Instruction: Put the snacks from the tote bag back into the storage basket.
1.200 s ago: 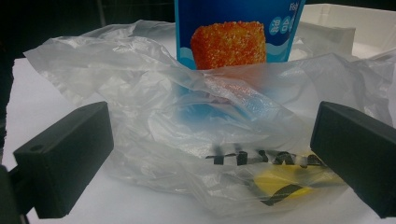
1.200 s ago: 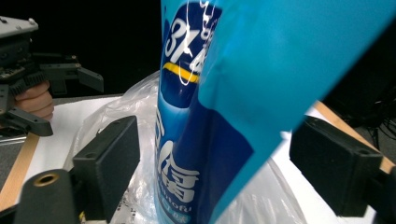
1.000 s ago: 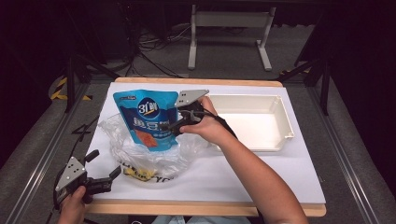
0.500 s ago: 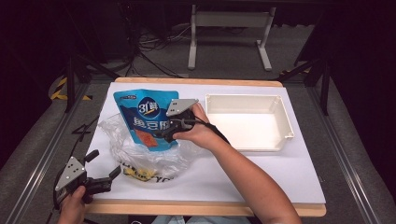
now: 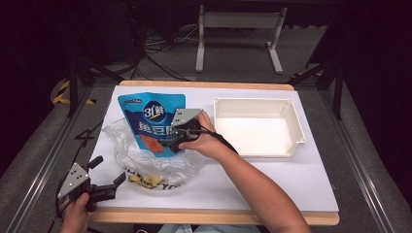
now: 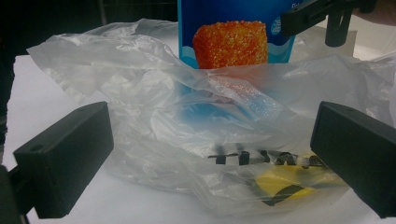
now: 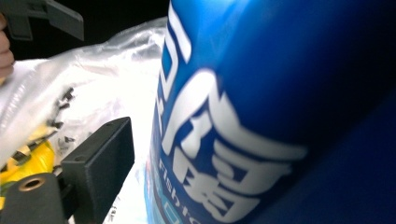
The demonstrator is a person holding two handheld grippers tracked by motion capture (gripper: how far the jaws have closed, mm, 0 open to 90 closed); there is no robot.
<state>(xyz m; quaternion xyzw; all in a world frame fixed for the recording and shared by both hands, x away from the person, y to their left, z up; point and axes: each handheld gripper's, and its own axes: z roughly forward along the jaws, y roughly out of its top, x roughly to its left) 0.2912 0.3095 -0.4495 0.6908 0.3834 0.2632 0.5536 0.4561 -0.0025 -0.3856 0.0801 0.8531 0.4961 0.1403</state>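
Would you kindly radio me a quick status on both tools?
Right tool on blue pouch, grip unclear. Left tool open, near clear plastic bag. Pouch bottom inside bag. White tray empty.

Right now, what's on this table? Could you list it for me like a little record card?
Blue pouch: lower end inside the clear plastic bag, top sticking out
Right hand-held gripper: at the pouch's edge; grip unclear
Left hand-held gripper: jaws open, near the bag, holding nothing
White tray: empty, right of the pouch
Table: white top
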